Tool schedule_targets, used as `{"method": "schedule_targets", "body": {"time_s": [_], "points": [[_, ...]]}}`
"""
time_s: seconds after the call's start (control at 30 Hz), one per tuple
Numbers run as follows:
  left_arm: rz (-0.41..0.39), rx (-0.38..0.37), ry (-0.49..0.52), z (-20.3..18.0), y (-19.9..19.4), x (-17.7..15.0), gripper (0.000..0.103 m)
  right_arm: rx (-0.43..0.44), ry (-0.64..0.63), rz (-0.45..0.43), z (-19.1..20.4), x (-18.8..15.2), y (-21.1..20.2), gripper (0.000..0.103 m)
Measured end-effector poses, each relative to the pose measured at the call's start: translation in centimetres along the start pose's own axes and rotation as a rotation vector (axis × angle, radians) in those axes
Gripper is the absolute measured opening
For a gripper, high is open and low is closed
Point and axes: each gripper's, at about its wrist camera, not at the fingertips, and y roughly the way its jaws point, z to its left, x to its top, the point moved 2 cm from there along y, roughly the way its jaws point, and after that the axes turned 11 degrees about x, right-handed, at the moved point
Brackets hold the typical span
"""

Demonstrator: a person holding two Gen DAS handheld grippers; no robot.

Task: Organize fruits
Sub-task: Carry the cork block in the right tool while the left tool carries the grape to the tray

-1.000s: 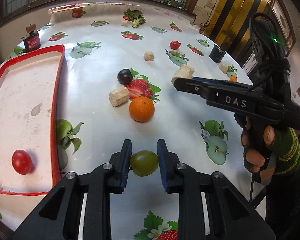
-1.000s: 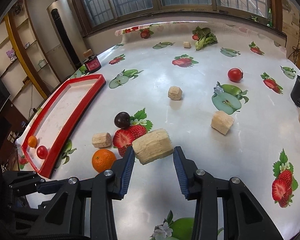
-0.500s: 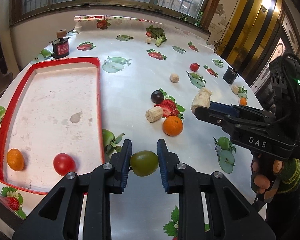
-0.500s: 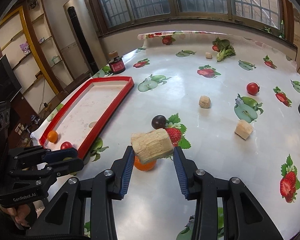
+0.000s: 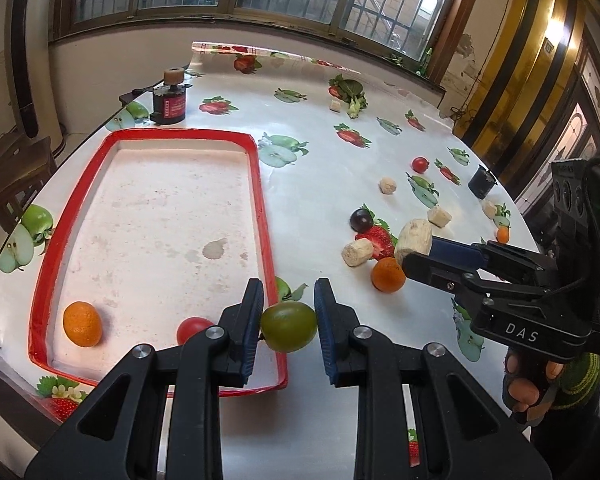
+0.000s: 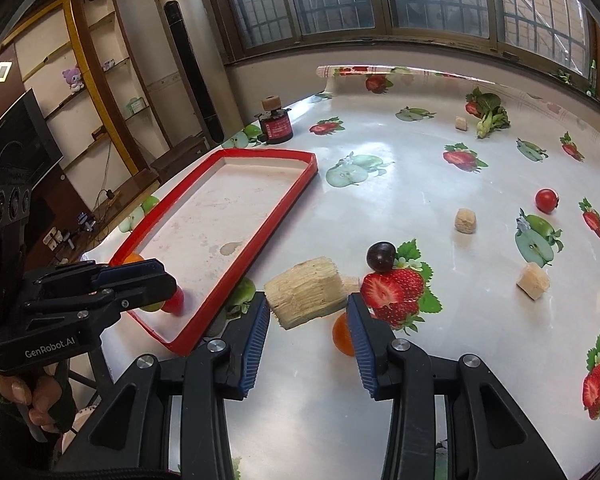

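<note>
Stretching wide and white, the table (image 5: 320,184) is left mostly bare between the red tray (image 5: 265,216) and the loose fruit, and the tray's near corner is seen just under the left gripper (image 5: 288,322). A green fruit (image 5: 289,326) is squeezed tight between the left gripper's pads above that corner, while a pale woody chunk (image 6: 306,296) is pinched in the right gripper (image 6: 307,320) above the cloth, beside the tray's long edge. An orange (image 5: 82,323) and a red tomato (image 5: 190,328) are kept in the tray at its near end, and the rest of its floor is left free.
</note>
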Motion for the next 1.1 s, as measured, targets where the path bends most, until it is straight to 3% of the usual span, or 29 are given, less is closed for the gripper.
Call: {"method": "schedule_targets", "body": {"time_s": [1.1], "points": [[-0.002, 0.085, -0.144, 8.3, 1.1, 1.3, 0.024, 0.108, -0.069, 0.064, 5.4, 2.0, 5.4, 0.041]]}}
